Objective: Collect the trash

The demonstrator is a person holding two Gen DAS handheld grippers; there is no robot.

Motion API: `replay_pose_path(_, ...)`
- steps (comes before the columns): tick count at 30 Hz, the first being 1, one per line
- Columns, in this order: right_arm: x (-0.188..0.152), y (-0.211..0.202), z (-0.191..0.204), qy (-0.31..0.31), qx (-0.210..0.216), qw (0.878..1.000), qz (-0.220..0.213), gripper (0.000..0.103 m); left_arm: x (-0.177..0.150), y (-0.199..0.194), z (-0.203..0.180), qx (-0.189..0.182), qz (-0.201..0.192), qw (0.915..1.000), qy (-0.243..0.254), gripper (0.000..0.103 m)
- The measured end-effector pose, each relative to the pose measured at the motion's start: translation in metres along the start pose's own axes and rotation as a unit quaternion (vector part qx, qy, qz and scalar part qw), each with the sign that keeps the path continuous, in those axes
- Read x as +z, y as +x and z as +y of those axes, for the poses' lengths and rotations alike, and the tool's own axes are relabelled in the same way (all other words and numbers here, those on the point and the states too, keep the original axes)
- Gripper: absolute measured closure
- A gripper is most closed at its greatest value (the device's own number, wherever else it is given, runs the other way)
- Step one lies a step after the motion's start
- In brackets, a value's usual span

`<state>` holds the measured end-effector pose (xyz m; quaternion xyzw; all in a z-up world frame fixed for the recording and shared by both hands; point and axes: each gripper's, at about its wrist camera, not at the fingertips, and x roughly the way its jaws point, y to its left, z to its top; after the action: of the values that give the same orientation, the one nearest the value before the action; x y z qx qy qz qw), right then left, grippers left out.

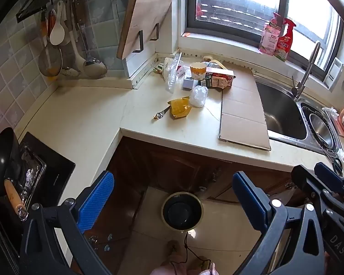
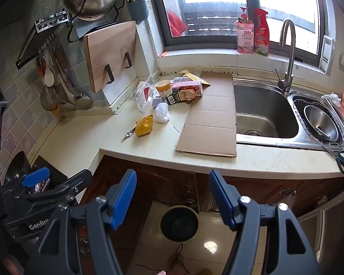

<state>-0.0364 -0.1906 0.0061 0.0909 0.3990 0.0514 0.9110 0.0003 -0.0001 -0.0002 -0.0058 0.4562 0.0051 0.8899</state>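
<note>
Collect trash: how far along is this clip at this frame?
Nothing looks done yet. The bin on the floor looks empty, though its dark inside is hard to read. Nothing is in hand: left tongs and right tongs both open, hanging above the bin. All left: yellow wrapper, white wad, paper cup, cartons and cardboard on the counter.
</note>
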Motion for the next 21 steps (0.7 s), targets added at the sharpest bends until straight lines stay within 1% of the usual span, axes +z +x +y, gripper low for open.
replay_pose_path(5,-0.002,0.000,0.000,0.000,0.000,1.000,-0.001,0.037,0.002,0.000,-0.002,-0.001,-0.008,0.9999,0.006,0.001)
replay_pose_path(10,-0.001,-0.002,-0.002,0.001,-0.002,1.000,-0.001,0.037,-0.005,-0.003,0.007,-0.005,-0.014,0.9999,0.006,0.001)
replay_pose_path(11,-0.007,0.002,-0.002,-0.001,-0.004,1.000,0.003,0.037,-0.006,-0.004,0.005,-0.006,-0.015,0.9999,0.007,0.001)
replay_pose_path(13,-0.007,0.003,-0.002,-0.001,-0.004,1.000,0.004,0.037,-0.007,-0.005,0.000,-0.001,-0.016,0.9999,0.005,0.001)
replay_pose_path(21,-0.007,0.002,-0.002,0.000,-0.003,1.000,0.004,0.037,-0.009,-0.007,-0.001,-0.003,-0.020,0.9998,0.004,0.001)
